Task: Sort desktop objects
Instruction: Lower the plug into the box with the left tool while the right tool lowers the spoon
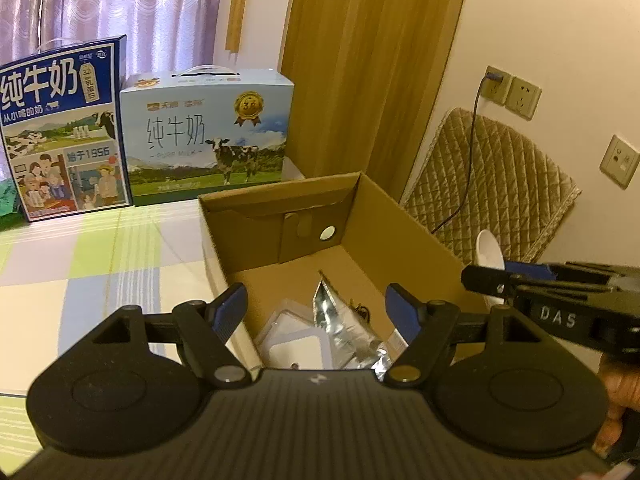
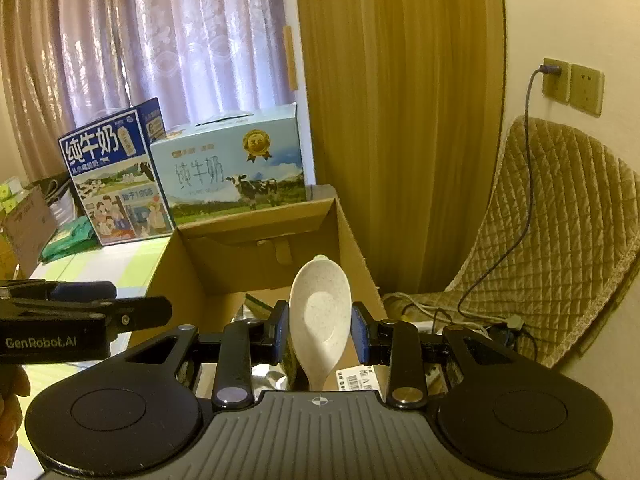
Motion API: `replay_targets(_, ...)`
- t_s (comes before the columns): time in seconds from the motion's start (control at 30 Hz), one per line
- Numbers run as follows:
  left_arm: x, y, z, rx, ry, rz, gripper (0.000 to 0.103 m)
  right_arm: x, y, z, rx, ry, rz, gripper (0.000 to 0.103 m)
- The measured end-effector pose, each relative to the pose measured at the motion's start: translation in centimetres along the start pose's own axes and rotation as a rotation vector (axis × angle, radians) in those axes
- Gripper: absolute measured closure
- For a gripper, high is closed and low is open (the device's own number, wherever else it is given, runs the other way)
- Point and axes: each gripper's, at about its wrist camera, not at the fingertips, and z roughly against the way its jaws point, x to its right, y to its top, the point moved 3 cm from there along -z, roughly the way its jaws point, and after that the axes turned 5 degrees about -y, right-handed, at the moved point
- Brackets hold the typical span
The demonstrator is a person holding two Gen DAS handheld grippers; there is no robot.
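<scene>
We see a domestic room, probably a living or dining space. Far left, sheer patterned curtains (image 2: 168, 40) hang beside heavier ochre drapes (image 2: 400, 100). Two milk gift cartons (image 1: 208, 136) stand on a checked tablecloth (image 1: 100, 264). At right, wall sockets (image 2: 572, 84) sit above a chair with a quilted cover (image 2: 560, 248).

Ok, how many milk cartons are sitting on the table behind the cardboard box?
2. The dark blue milk carton stands at the back left, and the light blue milk carton sits right beside it, just behind the cardboard box. Others may be hidden out of view.
</scene>
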Motion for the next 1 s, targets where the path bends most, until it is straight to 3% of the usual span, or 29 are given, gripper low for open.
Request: replay_targets(1.0, -1.7, -0.3, 2.1, 0.015, 0.030, 0.020, 0.028, -3.2, 1.6, -1.4, -0.010, 0.032, 0.068, 0.073)
